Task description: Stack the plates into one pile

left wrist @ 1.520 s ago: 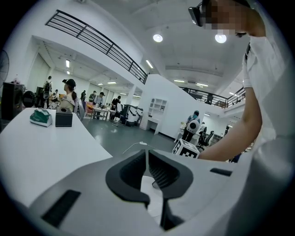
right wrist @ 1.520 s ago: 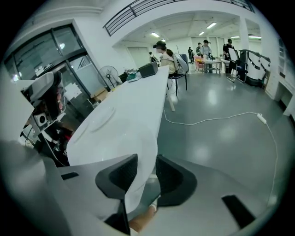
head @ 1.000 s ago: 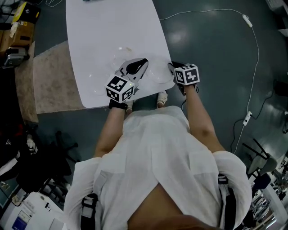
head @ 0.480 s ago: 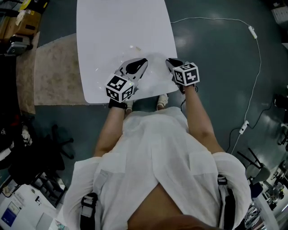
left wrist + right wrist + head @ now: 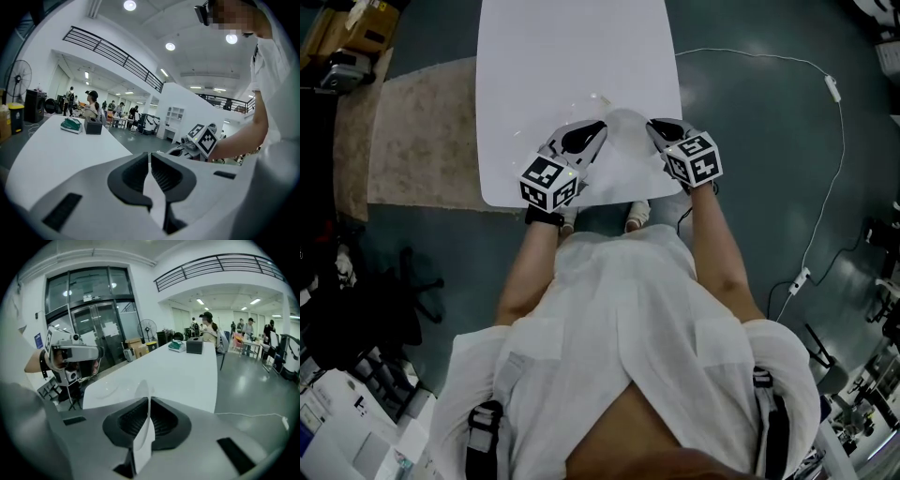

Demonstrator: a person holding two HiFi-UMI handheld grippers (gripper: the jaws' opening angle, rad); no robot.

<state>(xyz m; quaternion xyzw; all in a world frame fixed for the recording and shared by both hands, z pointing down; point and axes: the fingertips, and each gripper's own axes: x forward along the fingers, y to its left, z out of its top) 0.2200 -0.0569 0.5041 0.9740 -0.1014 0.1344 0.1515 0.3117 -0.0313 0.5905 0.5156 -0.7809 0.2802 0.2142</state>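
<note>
**Plate pinched over the table's near edge**

Plate [image 5: 142, 439], thin and pale, stands edge-on in the right gripper's [image 5: 149, 405] jaws, its rim rising just above the pads. Those jaws have just been closing and now press on it from both sides. From the head view, the plate hangs over the near edge of the white table [image 5: 572, 47], towards its near right corner, between the two grippers.

The left gripper [image 5: 598, 131] points at the plate's left side, its tip right by the rim. Its jaws are drawn together to a slit. A pale sliver shows in that slit, but whether it is the plate's rim cannot be told.

Faint glints on the table near the left gripper suggest another clear plate [image 5: 108, 389]. At the table's far end sit a dark box [image 5: 93, 127] and a green object [image 5: 71, 124]. A rug [image 5: 422, 131] lies on the floor along the table's left edge.
</note>
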